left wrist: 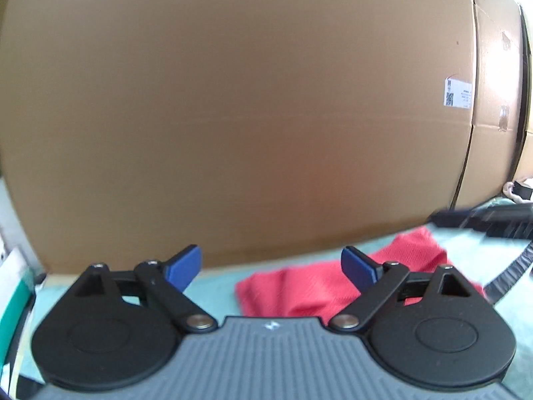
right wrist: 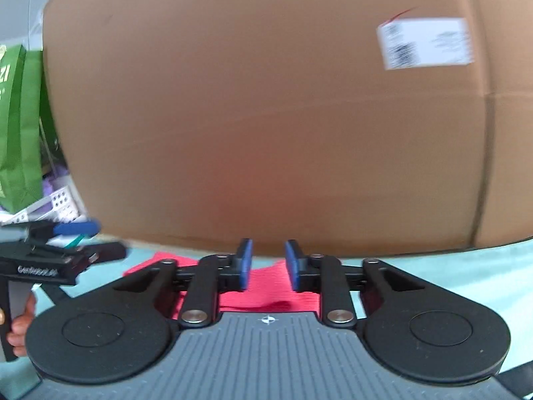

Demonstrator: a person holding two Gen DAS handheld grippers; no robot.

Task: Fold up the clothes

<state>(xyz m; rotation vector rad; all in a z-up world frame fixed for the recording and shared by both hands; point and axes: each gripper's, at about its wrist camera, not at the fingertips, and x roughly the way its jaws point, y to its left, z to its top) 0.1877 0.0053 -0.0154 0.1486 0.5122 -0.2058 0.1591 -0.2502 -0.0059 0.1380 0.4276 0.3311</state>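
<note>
A red knitted garment [left wrist: 299, 286] lies crumpled on a pale mint-green surface [left wrist: 216, 286], close to the foot of a big cardboard box. My left gripper [left wrist: 271, 266] is open wide and empty, held above the garment's left part. My right gripper [right wrist: 268, 265] hovers over the same red garment [right wrist: 266, 286] with its blue pads a narrow gap apart and nothing between them. The left gripper also shows at the left of the right wrist view [right wrist: 76, 236], and the right gripper shows at the right edge of the left wrist view [left wrist: 483, 220].
A large brown cardboard box [left wrist: 233, 100] with a white label [left wrist: 458, 95] fills the background right behind the garment. A green bag [right wrist: 18, 126] and a white perforated basket [right wrist: 60, 200] stand at the far left.
</note>
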